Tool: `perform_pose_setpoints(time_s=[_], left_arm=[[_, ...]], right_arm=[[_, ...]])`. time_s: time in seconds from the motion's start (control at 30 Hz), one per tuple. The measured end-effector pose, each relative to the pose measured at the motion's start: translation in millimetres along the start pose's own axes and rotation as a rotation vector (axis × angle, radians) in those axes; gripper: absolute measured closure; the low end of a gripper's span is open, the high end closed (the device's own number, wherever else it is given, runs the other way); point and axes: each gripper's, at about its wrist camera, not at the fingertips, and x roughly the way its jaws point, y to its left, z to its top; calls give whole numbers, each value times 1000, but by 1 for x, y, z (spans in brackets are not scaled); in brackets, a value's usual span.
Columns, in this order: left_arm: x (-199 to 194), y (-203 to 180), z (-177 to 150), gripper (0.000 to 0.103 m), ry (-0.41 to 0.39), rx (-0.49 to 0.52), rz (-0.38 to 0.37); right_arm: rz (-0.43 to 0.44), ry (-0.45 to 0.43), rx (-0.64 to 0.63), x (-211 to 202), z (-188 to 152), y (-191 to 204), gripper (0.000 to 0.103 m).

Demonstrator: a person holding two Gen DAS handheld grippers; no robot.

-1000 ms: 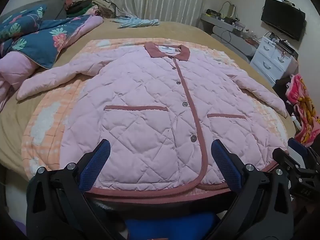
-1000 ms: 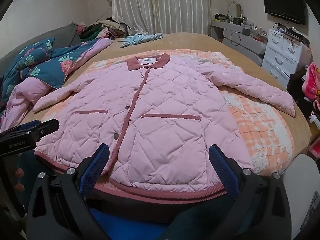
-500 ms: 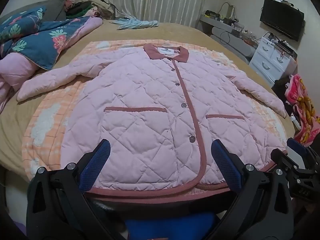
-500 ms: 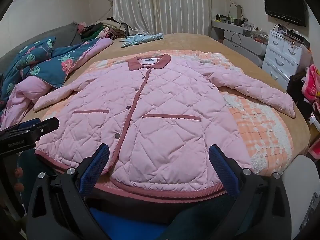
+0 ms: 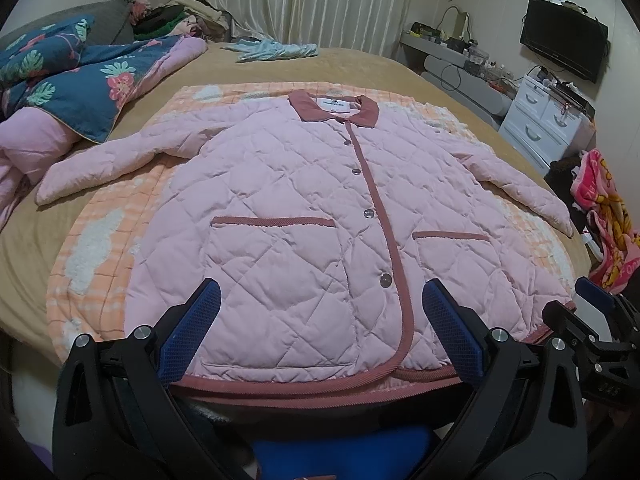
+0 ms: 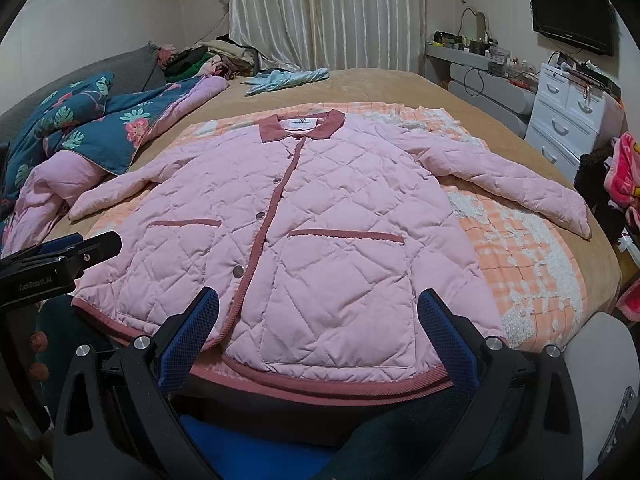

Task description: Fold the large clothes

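Note:
A pink quilted jacket (image 5: 288, 216) with dark rose trim and collar lies flat, front up and buttoned, on an orange checked blanket (image 5: 100, 240) on the bed; it also shows in the right wrist view (image 6: 320, 216). Both sleeves are spread out to the sides. My left gripper (image 5: 320, 328) is open and empty, just above the jacket's bottom hem on its left half. My right gripper (image 6: 318, 332) is open and empty, above the hem on the right half. The right gripper shows at the right edge of the left wrist view (image 5: 592, 328), and the left gripper at the left edge of the right wrist view (image 6: 60, 256).
A blue floral quilt (image 5: 80, 80) and pink bedding lie bunched at the bed's left. A light blue garment (image 5: 272, 49) lies at the far end. White drawers (image 6: 568, 120), a TV (image 6: 572, 12) and a cluttered shelf stand at the right. A pink and yellow cloth (image 5: 608, 216) hangs by the bed's right edge.
Both grippers have edged slightly forward and up over the hem; the jacket has not moved and nothing has been gripped.

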Motion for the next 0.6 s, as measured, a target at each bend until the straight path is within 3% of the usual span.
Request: perform_pose_setpoints(time_s=[0.6], left_arm=[[-2,-1,3,8,2,-1,-8]], right_arm=[[-5,-5,-10,-3,1,4,4]])
